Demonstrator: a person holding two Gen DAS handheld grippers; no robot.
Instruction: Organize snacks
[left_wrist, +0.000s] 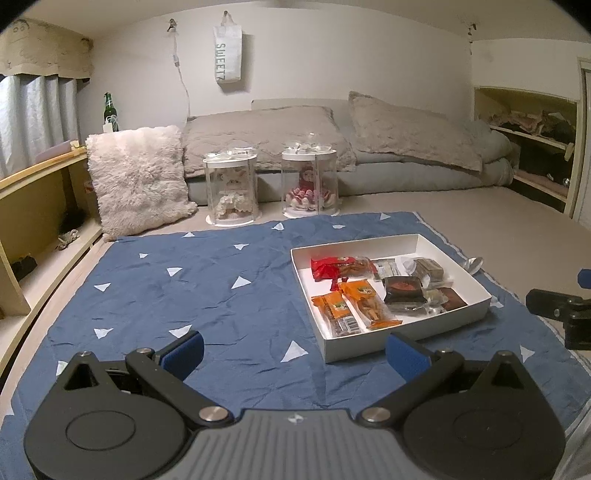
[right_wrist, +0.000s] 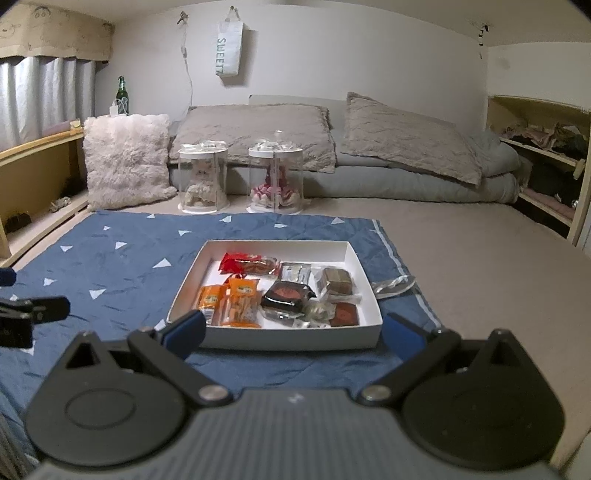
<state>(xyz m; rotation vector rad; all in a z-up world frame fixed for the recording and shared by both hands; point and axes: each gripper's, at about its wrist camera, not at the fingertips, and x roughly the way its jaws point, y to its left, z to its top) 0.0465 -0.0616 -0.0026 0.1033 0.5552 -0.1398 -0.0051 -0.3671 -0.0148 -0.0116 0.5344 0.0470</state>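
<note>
Currently, left gripper: spread wide, nothing between the blue pads, held low above the blue cloth, just left of the white tray.
Right gripper: likewise spread wide, gripping nothing, hovering at the tray's near edge.
Tray: shallow white box resting on the cloth toward its right side.
Snacks inside: red packet at the back left; 2 orange packets at the front left; dark packet in the middle; brown block in clear wrap at the right.
Outside the tray: silvery wrapper lying on the cloth just right of it.
Background: 2 clear cylinders with dolls, fluffy pillow, grey bedding.
</note>
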